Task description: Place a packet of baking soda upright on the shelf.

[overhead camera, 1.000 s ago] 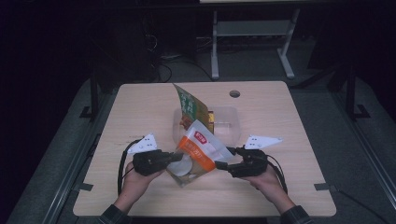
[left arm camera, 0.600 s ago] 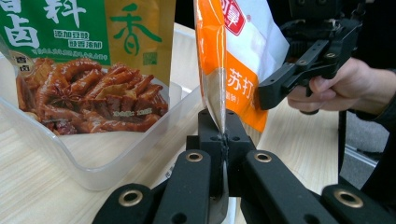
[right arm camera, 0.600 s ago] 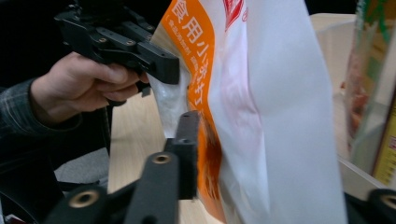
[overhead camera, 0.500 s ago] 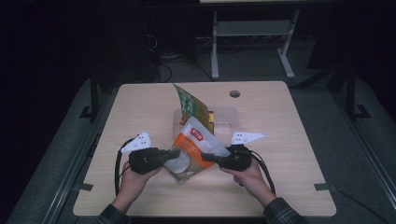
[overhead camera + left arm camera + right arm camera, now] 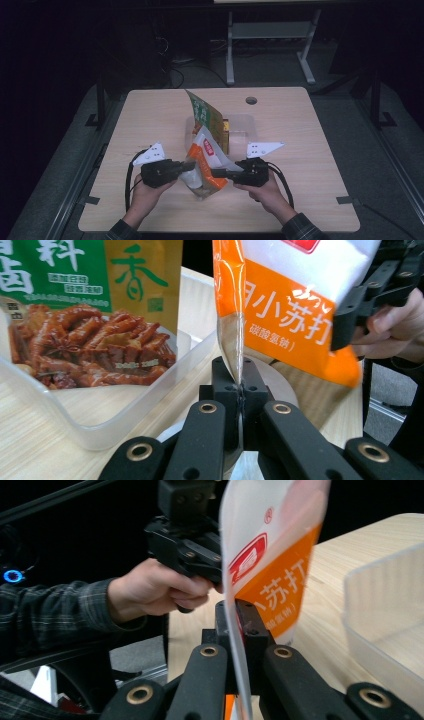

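Orange pouch [image 5: 207, 160] hangs mid-frame, pinched at opposite edges by left gripper [image 5: 187, 167] and right gripper [image 5: 220, 173]; next, likely lowering it into tub [image 5: 245, 131].

Two claws [image 5: 192, 167] [image 5: 216, 173], two printed pouches [image 5: 207, 160] [image 5: 202, 111], one clear plastic tub [image 5: 242, 127], one table [image 5: 150, 115].

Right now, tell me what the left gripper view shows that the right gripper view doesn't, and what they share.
Left gripper view: a green and gold seasoning packet picturing braised meat stands in the clear plastic tub.

Right gripper view: a plaid sleeve behind the hand holding the left tongs.

Both: the orange and white baking soda bag pinched edge-on in shut tongs, the tub, the wooden table, and the other hand gripping the bag's far side.
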`<state>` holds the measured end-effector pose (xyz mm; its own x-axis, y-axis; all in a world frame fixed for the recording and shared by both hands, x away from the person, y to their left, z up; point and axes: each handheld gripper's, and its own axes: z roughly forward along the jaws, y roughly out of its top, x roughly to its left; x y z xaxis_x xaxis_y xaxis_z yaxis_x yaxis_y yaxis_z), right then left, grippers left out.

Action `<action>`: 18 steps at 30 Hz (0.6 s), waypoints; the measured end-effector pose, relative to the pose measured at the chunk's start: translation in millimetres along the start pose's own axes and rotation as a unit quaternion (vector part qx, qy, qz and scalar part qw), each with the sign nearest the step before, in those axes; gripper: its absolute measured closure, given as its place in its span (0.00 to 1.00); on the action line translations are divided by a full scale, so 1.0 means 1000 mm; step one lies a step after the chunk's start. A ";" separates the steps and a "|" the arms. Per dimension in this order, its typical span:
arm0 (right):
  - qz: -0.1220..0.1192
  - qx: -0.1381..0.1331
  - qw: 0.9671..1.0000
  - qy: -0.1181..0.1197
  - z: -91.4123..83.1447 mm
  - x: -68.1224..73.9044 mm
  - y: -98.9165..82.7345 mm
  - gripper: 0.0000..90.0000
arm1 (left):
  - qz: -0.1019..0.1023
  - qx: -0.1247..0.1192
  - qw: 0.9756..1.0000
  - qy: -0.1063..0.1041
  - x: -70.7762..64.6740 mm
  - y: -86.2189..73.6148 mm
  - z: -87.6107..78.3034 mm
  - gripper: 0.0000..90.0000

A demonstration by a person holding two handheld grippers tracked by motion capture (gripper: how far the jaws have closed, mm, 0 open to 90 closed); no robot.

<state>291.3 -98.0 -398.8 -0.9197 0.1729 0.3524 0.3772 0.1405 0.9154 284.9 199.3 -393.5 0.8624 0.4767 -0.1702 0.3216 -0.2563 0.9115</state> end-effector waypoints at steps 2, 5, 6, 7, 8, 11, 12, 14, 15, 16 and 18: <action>-0.002 0.002 1.000 0.005 0.001 0.001 0.001 1.00 | 0.000 0.001 1.000 0.000 -0.002 0.000 0.003 0.99; -0.004 0.004 1.000 0.003 -0.001 0.003 0.002 1.00 | 0.000 0.003 1.000 -0.004 -0.003 -0.001 0.005 0.98; -0.006 0.003 1.000 0.001 -0.002 0.003 0.003 1.00 | 0.001 0.002 1.000 -0.005 -0.002 -0.001 0.005 0.97; -0.005 0.003 1.000 0.001 -0.003 0.004 0.003 1.00 | 0.002 0.002 1.000 -0.005 -0.002 -0.001 0.005 0.95; -0.006 0.002 1.000 0.001 -0.005 0.004 0.004 1.00 | 0.001 0.002 1.000 -0.007 -0.001 -0.001 0.005 0.93; -0.008 0.004 1.000 0.002 -0.009 0.005 0.005 1.00 | 0.004 0.005 1.000 -0.006 -0.001 -0.002 0.005 0.84; -0.008 0.005 1.000 0.003 -0.011 0.005 0.006 1.00 | 0.009 0.005 1.000 -0.002 -0.003 -0.002 0.006 0.82; -0.009 0.010 1.000 0.004 -0.014 0.006 0.007 1.00 | 0.021 0.009 1.000 0.009 -0.004 -0.003 0.005 0.76; -0.013 0.011 1.000 0.003 -0.016 0.006 0.008 1.00 | 0.021 0.009 1.000 0.011 -0.004 -0.003 0.005 0.73; -0.018 0.015 1.000 0.002 -0.018 0.007 0.009 1.00 | 0.022 0.008 1.000 0.013 -0.003 -0.004 0.004 0.70; -0.026 0.017 1.000 -0.002 -0.022 0.009 0.010 1.00 | 0.020 0.005 1.000 0.013 -0.002 -0.005 0.002 0.64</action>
<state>284.9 -116.5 -382.2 -0.9381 0.1678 0.3032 0.3317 0.1818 0.9257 282.0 197.7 -398.1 0.8637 0.4884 -0.1244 0.2918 -0.2833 0.9136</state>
